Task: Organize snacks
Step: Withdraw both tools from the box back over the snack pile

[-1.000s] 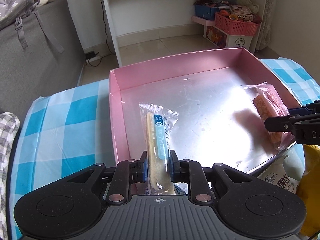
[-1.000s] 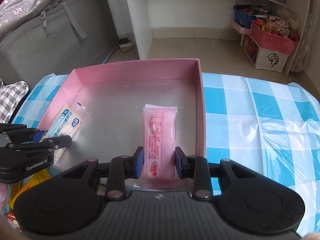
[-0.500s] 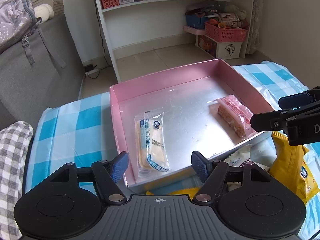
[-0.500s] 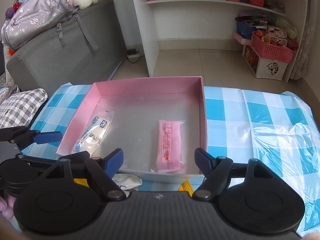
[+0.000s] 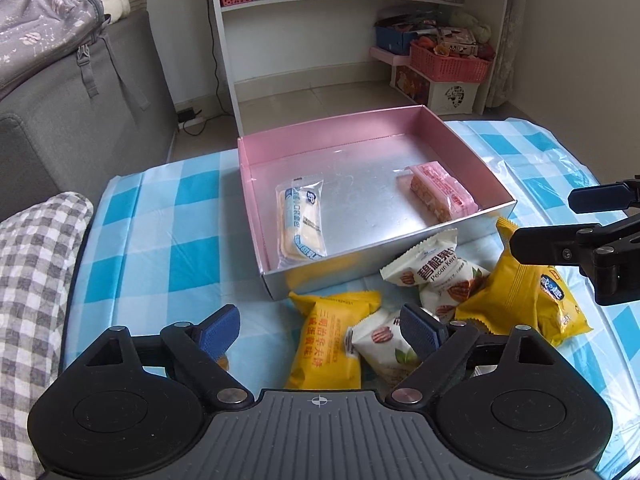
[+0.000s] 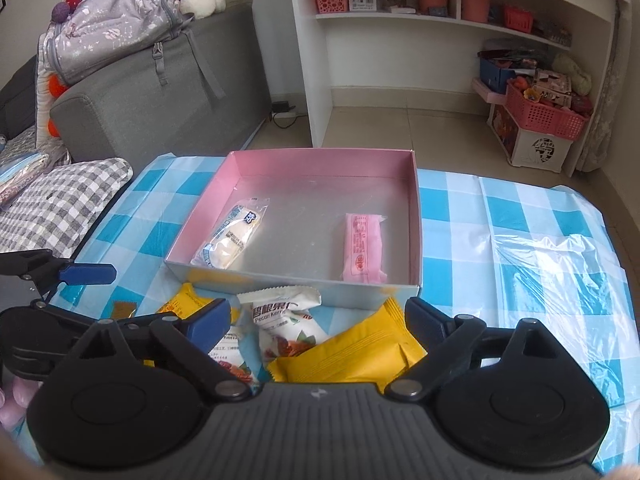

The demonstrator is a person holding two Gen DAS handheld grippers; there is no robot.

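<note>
Two snacks down in the pink box point(image 5: 464, 140): cream-and-blue packet point(image 5: 301, 222) at its left, pink packet point(image 5: 442, 192) at its right, well apart. Left gripper point(image 5: 320, 326) and right gripper point(image 6: 318, 318) both spread wide after just opening, holding nothing, hanging over the loose pile on the desk point(image 5: 168, 216). Yellow packets point(image 5: 328, 340) and white pecan packets point(image 5: 434, 272) overlapping there. Likely trouble: pinching two slippery wrappers at once, grippers colliding over the crowded pile, or nudging the light box.
</note>
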